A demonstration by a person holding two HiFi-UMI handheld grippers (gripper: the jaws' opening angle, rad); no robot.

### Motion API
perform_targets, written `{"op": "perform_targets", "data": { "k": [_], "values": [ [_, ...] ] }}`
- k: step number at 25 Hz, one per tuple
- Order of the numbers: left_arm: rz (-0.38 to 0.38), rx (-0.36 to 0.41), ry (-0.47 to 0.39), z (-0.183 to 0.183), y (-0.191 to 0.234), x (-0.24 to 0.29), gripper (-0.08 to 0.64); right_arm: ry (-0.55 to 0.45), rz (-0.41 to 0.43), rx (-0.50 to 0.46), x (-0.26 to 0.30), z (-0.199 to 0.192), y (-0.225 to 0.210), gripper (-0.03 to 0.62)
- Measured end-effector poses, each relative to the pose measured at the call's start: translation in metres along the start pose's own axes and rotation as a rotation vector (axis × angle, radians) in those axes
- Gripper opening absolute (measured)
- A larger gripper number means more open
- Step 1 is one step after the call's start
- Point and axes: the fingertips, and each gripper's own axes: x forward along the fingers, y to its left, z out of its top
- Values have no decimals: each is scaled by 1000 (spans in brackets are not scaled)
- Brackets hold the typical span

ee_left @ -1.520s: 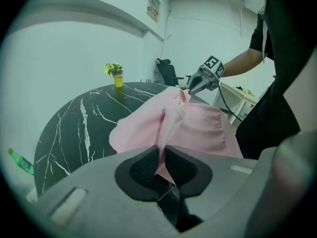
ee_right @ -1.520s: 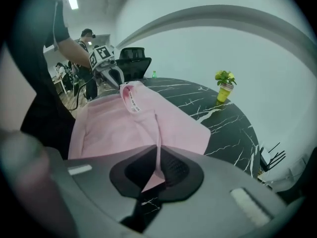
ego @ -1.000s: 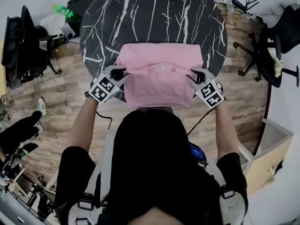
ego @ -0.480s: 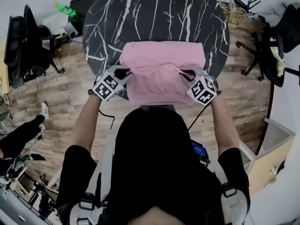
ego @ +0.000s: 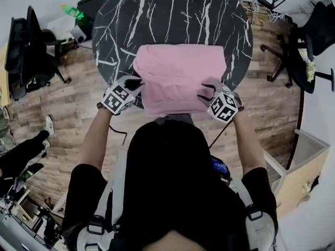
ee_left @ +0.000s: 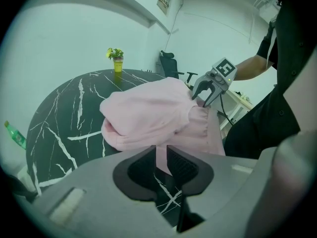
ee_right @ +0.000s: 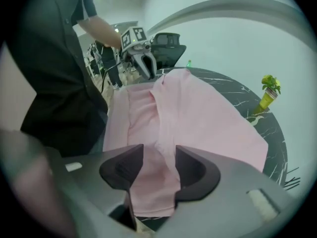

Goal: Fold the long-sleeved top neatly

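The pink long-sleeved top [ego: 178,75] lies folded on the round black marble table [ego: 172,14], its near hem hanging over the table's front edge. My left gripper [ego: 137,81] sits at the top's left near corner. Its jaws have just been closing, and in the left gripper view this gripper [ee_left: 161,151] pinches a thin strip of pink cloth. My right gripper [ego: 207,90] is over the right near part of the top. Its jaws have just been opening; in the right gripper view they [ee_right: 159,158] stand apart above the pink cloth without pressing it.
A small plant in a yellow pot [ee_left: 117,61] stands at the table's far edge. Office chairs stand to the left [ego: 26,51] and right [ego: 309,41] on the wooden floor. A green bottle [ego: 70,12] lies at the back left. The person's body is close against the table's near edge.
The right gripper has moved inward and toward the person over the top. The upper layer now covers the collar fold seen before. The left gripper has hardly shifted.
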Motion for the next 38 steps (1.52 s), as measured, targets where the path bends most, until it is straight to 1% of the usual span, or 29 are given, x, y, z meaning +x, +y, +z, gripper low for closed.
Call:
{"op": "perform_targets", "data": {
  "k": [1, 3, 7, 10, 12, 13, 14, 15, 16, 18, 21, 22, 24, 26, 28, 31, 33, 34, 37, 38],
  "values": [
    [3, -2, -12, 4, 0, -3, 75, -25, -6, 29, -6, 5, -3, 202],
    [25, 2, -44, 17, 9, -9, 81, -82, -46, 74, -20, 17, -21, 201],
    [77, 6, -120, 56, 36, -21, 117, -176, -178, 139, -49, 37, -82, 195],
    [104, 16, -140, 85, 64, -22, 143, -186, -284, 204, -62, 36, -137, 193],
    [112, 20, -127, 101, 84, -15, 161, -175, -311, 245, -64, 30, -169, 195],
    [107, 18, -115, 107, 92, -11, 183, -169, -309, 261, -63, 27, -181, 196],
    [97, 20, -102, 113, 100, -6, 196, -161, -301, 272, -61, 24, -190, 213],
    [80, 27, -86, 117, 105, -1, 198, -155, -288, 277, -59, 24, -197, 229],
    [56, 40, -68, 121, 108, 4, 223, -152, -270, 278, -56, 25, -202, 233],
    [-11, 69, -25, 123, 110, 15, 238, -147, -212, 284, -47, 26, -206, 261],
    [-116, 85, 42, 114, 106, 29, 242, -129, -103, 323, -30, 22, -205, 264],
    [-147, 73, 54, 109, 105, 32, 223, -127, -68, 342, -26, 20, -204, 259],
    [-202, 21, 53, 101, 104, 34, 184, -137, 0, 389, -21, 17, -202, 221],
    [-237, -37, 25, 98, 104, 34, 141, -156, 50, 424, -20, 14, -200, 147],
    [-245, -73, -2, 97, 105, 32, 124, -168, 65, 428, -20, 11, -199, 101],
    [-233, -85, -15, 95, 108, 27, 95, -167, 57, 398, -20, 10, -197, 58],
    [-205, -74, -21, 95, 113, 17, 63, -163, 43, 365, -23, 13, -197, 54],
    [-186, -68, -26, 96, 116, 12, 20, -164, 33, 350, -25, 15, -197, 52],
    [-130, -60, -38, 95, 125, -2, 11, -168, -3, 317, -33, 19, -201, 52],
    [-112, -53, -38, 96, 128, -4, 11, -166, -17, 303, -34, 20, -203, 62]
  ]
}}
